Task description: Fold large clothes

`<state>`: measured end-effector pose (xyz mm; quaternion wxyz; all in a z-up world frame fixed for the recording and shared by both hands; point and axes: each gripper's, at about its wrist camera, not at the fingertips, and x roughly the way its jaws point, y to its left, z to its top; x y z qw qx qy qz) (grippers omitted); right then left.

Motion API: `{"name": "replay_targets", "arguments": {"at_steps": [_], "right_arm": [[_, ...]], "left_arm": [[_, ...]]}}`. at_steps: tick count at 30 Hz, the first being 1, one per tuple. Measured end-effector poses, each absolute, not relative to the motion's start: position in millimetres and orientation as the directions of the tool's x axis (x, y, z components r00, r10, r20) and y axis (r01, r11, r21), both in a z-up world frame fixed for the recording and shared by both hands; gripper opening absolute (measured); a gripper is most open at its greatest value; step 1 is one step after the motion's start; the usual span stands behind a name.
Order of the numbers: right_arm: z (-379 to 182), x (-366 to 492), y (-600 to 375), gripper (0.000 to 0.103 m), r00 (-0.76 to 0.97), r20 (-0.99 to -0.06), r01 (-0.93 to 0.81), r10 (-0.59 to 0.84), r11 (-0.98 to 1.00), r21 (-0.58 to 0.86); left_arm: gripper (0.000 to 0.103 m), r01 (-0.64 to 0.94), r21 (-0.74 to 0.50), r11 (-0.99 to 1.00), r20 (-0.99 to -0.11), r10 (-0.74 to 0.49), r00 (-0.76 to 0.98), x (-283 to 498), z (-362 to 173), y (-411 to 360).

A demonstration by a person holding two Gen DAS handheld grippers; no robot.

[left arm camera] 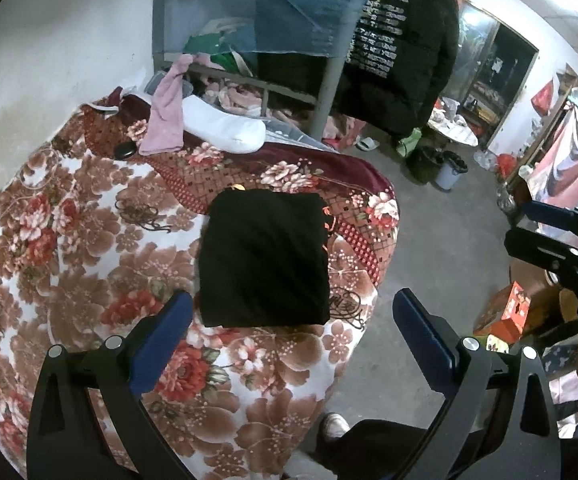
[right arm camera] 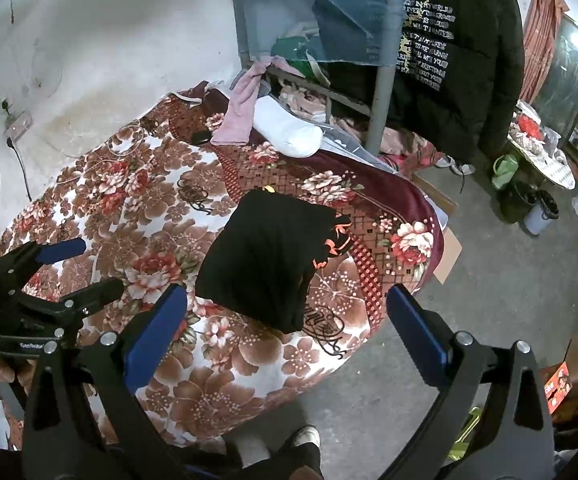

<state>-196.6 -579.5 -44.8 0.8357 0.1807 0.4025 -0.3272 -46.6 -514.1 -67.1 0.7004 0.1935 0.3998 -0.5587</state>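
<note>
Lived-in bedroom, cluttered: bed under floral blanket (left arm camera: 69,240), metal bunk frame (left arm camera: 329,92) piled with clothes, black jacket (left arm camera: 405,40) hanging, bare concrete floor (left arm camera: 441,264).

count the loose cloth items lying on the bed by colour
black: 1, folded garment
pink: 1, cloth
white: 1, sock
total: 3, all on the blanket; neither gripper touches any
</note>
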Motion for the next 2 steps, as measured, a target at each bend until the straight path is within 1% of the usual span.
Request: {"name": "replay_targets", "arguments": {"at_steps": [2], "right_arm": [[-44.6, -196.1, -579.2, 0.098, 0.461, -0.79, 0.694, -0.403, 0.719, 0.038]], "left_arm": [[0.097, 0.939, -0.173, 0.298, -0.776, -0.629, 0.057, -46.2, -66.9, -514.2]]}}
